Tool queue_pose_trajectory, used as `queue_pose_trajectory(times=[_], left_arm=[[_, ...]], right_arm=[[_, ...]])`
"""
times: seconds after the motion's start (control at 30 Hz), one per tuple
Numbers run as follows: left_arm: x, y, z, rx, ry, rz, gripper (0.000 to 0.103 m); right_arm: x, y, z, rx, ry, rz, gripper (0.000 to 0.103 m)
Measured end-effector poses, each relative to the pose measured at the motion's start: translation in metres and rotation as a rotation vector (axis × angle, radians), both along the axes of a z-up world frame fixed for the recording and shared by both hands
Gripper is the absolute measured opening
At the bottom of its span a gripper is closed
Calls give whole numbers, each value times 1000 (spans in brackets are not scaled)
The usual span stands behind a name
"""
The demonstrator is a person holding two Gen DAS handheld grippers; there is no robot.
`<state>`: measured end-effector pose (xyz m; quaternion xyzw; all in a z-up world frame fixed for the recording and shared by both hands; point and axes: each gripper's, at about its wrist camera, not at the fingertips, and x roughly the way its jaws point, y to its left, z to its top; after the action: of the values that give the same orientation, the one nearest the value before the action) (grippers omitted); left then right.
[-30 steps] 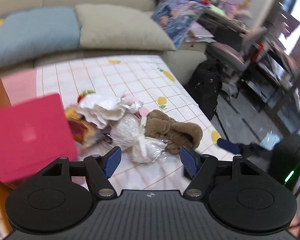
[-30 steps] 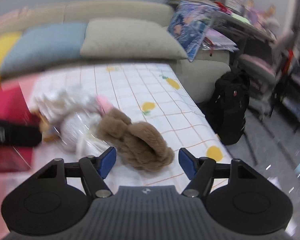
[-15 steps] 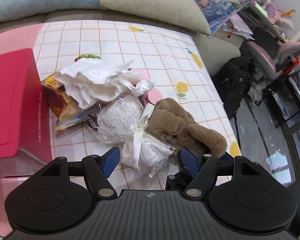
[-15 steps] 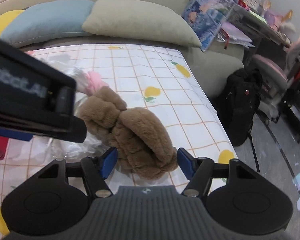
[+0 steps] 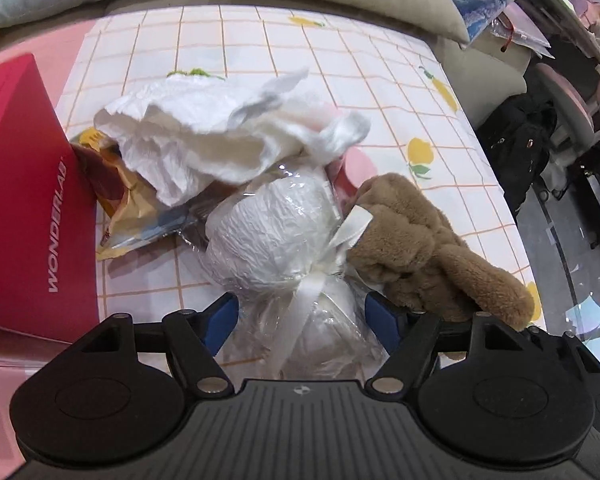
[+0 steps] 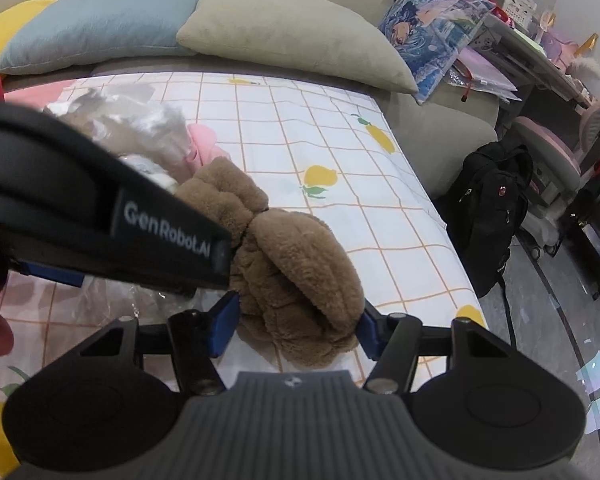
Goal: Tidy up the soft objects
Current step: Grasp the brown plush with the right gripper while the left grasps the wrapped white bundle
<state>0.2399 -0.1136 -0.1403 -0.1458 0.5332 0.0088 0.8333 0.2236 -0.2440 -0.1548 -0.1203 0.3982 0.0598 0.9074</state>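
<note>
My right gripper [image 6: 296, 320] has been closing around the brown plush [image 6: 296, 264] near the tablecloth's [image 5: 340, 80] right edge; pads apparently touching. The left gripper [image 5: 300, 316], jaws apart, straddles one wrapped white bundle [image 5: 276, 232]. The slippery wrap may slide free. One white cloth [image 5: 204, 136], one red box [image 5: 24, 208].

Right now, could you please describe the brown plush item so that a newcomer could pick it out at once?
Start at the checked cloth with yellow fruit prints in front of the sofa cushions. Near its front edge lies a heap of soft things, and the brown plush item is on the heap's right side, beside the plastic-wrapped white bundle. It alone is furry and tan; its neighbours are white.
</note>
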Motion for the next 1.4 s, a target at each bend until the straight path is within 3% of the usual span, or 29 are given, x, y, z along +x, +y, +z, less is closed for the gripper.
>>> queue_pose_trajectory(times=[0.2,0.37,0.67,0.97,1.4], left_arm=[[1,1,1,1,-7,-40,60],[-6,1,7,31,-26,-78,51],[-24,14,29,-3,-42,-82,48],[-49,20,56,-49,-115,-113,47],[-107,54,125,-43,-337,-117,47]], right_arm=[[-1,3,-1,-21,-6,17,42],[-3,0,3,-4,-20,11,32],[-15,3,16,-20,-41,29,29],[-32,-9,43,1,-22,-21,29],[-75,2,102,107,-35,-50,29]])
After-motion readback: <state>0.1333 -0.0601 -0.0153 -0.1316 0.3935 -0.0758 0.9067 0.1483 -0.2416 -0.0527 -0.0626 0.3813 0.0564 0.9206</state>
